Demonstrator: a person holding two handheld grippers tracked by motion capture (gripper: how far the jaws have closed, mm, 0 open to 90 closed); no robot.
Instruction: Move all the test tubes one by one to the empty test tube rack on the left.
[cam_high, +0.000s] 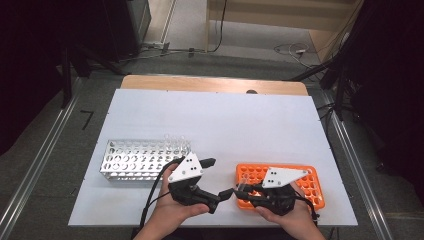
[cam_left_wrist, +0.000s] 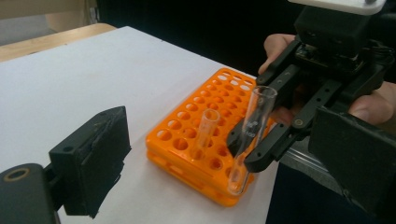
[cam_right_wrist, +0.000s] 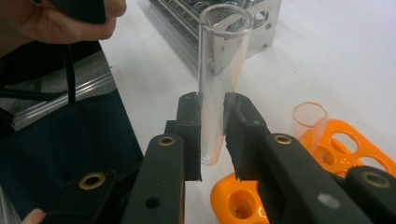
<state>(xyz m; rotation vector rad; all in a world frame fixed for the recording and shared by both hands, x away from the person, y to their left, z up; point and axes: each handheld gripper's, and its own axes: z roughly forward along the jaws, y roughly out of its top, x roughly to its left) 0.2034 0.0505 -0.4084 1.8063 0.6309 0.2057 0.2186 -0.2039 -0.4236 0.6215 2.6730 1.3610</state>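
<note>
My right gripper (cam_right_wrist: 213, 135) is shut on a clear glass test tube (cam_right_wrist: 219, 70), held upright by its lower half. The tube's round bottom hangs over the near left corner of the orange rack (cam_right_wrist: 233, 196). One more clear tube (cam_right_wrist: 308, 119) stands in a hole of that rack. In the left gripper view the held tube (cam_left_wrist: 254, 121) and right gripper (cam_left_wrist: 252, 140) sit beyond my left gripper (cam_left_wrist: 224, 156), which is open wide and holds nothing. From above, the left gripper (cam_high: 217, 178) is just left of the orange rack (cam_high: 305, 187) and the right gripper (cam_high: 243, 188).
A metal tube rack (cam_high: 145, 159) lies on the white table (cam_high: 215, 120) at the left, with a few clear tubes (cam_high: 175, 139) at its far right corner. The table's front edge is close under both hands. Dark stands and cables flank the table.
</note>
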